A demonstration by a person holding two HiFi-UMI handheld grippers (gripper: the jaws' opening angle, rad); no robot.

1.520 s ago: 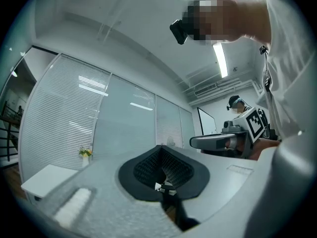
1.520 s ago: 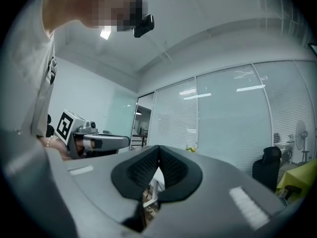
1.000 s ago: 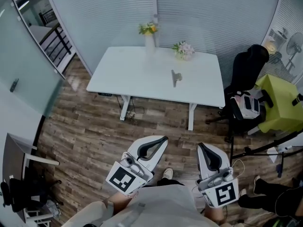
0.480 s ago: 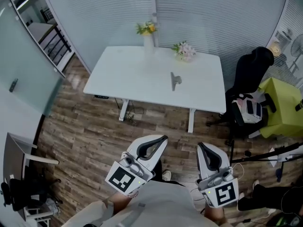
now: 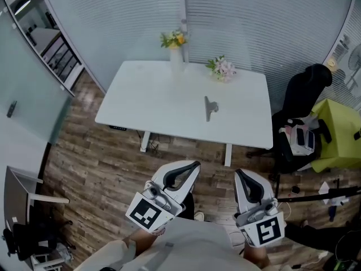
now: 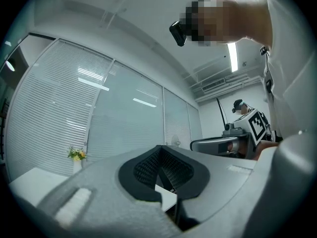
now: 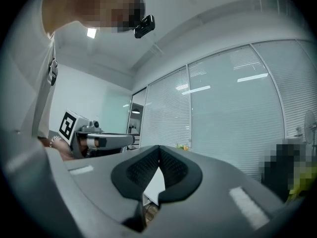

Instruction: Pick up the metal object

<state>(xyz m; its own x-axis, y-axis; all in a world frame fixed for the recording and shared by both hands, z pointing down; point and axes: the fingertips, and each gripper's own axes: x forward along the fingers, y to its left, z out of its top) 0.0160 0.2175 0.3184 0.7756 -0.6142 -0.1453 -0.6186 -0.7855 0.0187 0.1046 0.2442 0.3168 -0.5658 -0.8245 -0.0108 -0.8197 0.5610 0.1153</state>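
Observation:
A small grey metal object [image 5: 210,106] lies near the middle of the white table [image 5: 141,109], seen in the head view. Both grippers hang well short of the table, over the wooden floor near my body. My left gripper [image 5: 194,165] is shut with nothing in it, its jaw tips meeting [image 6: 159,148]. My right gripper [image 5: 237,174] is also shut and empty, tips together [image 7: 159,148]. The metal object does not show in either gripper view.
A vase of yellow flowers [image 5: 175,43] and a pink bouquet [image 5: 222,68] stand at the table's far edge. A black office chair [image 5: 304,100] and a yellow-green seat [image 5: 338,130] are at the right. A glass partition [image 5: 22,100] runs along the left.
The table and the metal object have drifted lower and grown slightly in the head view, so I have come nearer. Both grippers keep the same place and stay shut.

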